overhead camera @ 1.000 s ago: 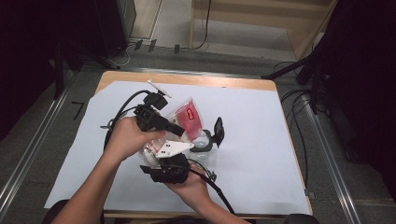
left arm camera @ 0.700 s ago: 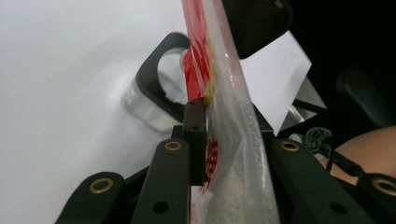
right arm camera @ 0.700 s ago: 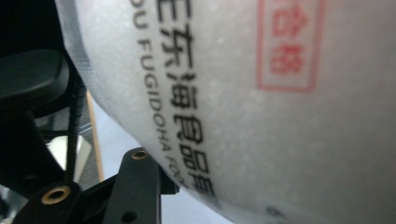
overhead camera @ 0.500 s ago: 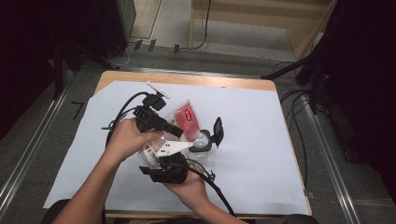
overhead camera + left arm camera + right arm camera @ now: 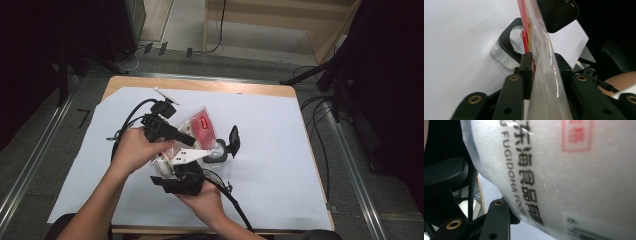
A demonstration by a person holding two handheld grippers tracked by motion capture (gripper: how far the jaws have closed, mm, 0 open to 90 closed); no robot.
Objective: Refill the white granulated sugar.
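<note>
Pouring looks like the step now: the left gripper (image 5: pixel 544 67) pinches the bag (image 5: pixel 197 127) above the jar (image 5: pixel 216 151) on the counter (image 5: pixel 280 150), the right gripper (image 5: pixel 182 181) maybe grips too, so tip slowly.

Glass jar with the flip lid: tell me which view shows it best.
The high view: the glass jar stands on the white sheet, black lid open, beside the bag. The left gripper view shows its black rim and clear wall behind the bag. The right gripper view gives the bag close up.
</note>
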